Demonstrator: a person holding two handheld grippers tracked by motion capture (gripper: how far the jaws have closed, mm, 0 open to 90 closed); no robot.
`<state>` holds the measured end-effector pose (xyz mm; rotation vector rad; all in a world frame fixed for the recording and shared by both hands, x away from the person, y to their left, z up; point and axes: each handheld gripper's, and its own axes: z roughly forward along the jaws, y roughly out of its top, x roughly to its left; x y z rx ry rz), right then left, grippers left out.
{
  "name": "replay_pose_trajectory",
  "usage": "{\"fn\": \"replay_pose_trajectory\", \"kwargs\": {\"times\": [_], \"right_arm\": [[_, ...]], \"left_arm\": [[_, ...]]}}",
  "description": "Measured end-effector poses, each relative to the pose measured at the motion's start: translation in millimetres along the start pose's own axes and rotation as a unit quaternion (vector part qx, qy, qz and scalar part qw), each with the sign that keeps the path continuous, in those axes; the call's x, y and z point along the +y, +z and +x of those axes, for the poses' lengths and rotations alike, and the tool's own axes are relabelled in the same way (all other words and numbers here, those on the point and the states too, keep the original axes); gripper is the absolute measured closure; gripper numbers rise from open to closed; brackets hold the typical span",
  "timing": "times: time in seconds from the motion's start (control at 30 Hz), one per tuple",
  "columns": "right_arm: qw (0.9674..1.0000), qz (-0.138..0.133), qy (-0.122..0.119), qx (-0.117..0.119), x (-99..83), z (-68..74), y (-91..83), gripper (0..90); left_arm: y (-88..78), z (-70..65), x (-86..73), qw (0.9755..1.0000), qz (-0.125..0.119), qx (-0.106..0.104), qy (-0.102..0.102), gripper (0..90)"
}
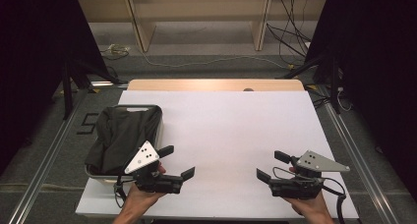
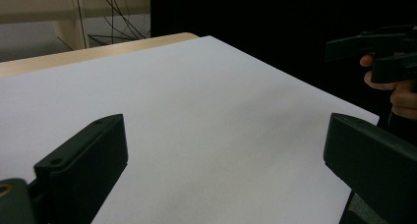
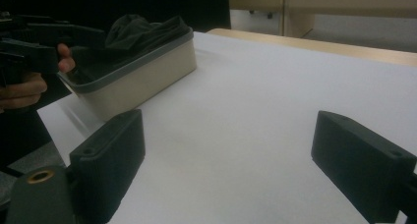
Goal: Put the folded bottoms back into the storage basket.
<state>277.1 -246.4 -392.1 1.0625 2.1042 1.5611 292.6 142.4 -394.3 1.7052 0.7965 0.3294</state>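
The dark cloth garment [image 1: 123, 135] lies bundled inside the beige plastic bin with grey rim [image 1: 160, 130] at the table's left side, so the putting-in seems done. Its long axis runs from near to far edge. Both the left gripper [image 1: 178, 161] and right gripper [image 1: 269, 166] have jaws spread apart, holding nothing over the white table sheet [image 1: 231, 135].

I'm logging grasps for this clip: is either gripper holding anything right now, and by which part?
Nothing is held. The left gripper and right gripper both stand open over the white sheet.
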Motion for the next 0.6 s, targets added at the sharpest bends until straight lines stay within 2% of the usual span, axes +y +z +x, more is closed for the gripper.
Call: {"fn": "replay_pose_trajectory", "kwargs": {"times": [0.3, 0.43, 0.6], "right_arm": [[1.0, -0.008, 0.003, -0.004, 1.4, -2.0, -1.4, 13.8], [1.0, -0.004, 0.003, -0.005, 1.4, -1.7, -1.4, 13.9], [1.0, -0.004, 0.004, -0.004, 1.1, -1.7, 0.9, 13.9]], "left_arm": [[-0.1, -1.5, 1.0, 0.9999, -0.008, 0.002, 0.006, 2.7], [0.3, -0.1, 1.1, 0.9999, -0.011, 0.003, -0.001, 2.7], [-0.5, 0.2, 1.6, 0.9999, -0.014, 0.003, 0.0, 2.7]]}}
